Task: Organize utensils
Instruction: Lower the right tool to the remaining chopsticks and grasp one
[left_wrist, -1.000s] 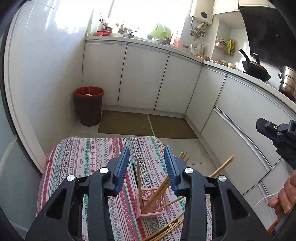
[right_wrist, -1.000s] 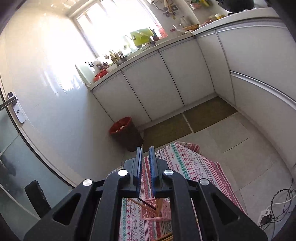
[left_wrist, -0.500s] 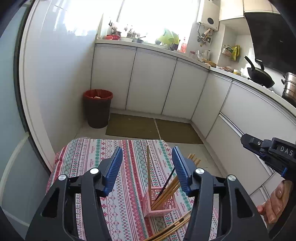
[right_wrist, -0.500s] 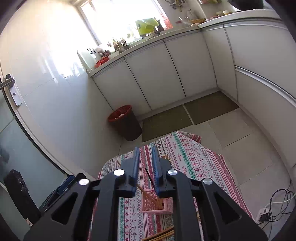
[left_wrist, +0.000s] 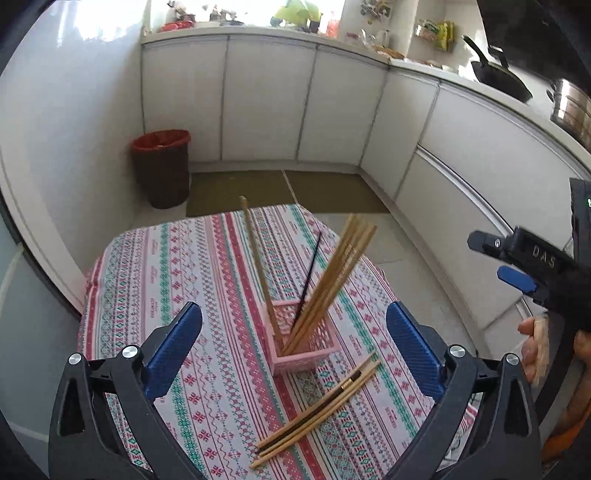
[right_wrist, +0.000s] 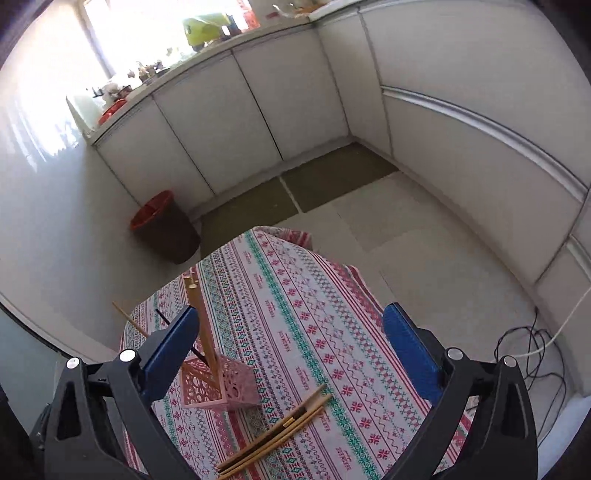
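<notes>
A pink lattice holder (left_wrist: 305, 341) stands on the patterned tablecloth (left_wrist: 207, 280) and holds several wooden chopsticks (left_wrist: 334, 277) and one black one. It also shows in the right wrist view (right_wrist: 218, 386). Several loose chopsticks (left_wrist: 319, 408) lie on the cloth in front of it, also in the right wrist view (right_wrist: 275, 432). My left gripper (left_wrist: 293, 354) is open and empty, above and behind the holder. My right gripper (right_wrist: 286, 356) is open and empty, above the cloth to the holder's right; it shows at the right edge of the left wrist view (left_wrist: 524, 266).
A red-lined waste bin (left_wrist: 162, 168) stands on the floor by the white cabinets (left_wrist: 266, 103). Two mats (left_wrist: 284, 192) lie beyond the table. Cables (right_wrist: 532, 354) lie on the floor at the right. A pan (left_wrist: 495, 75) sits on the counter.
Both grippers have opened wide and pulled back higher above the table. The right gripper was shut a second ago. More chopsticks stand upright in the holder now.
</notes>
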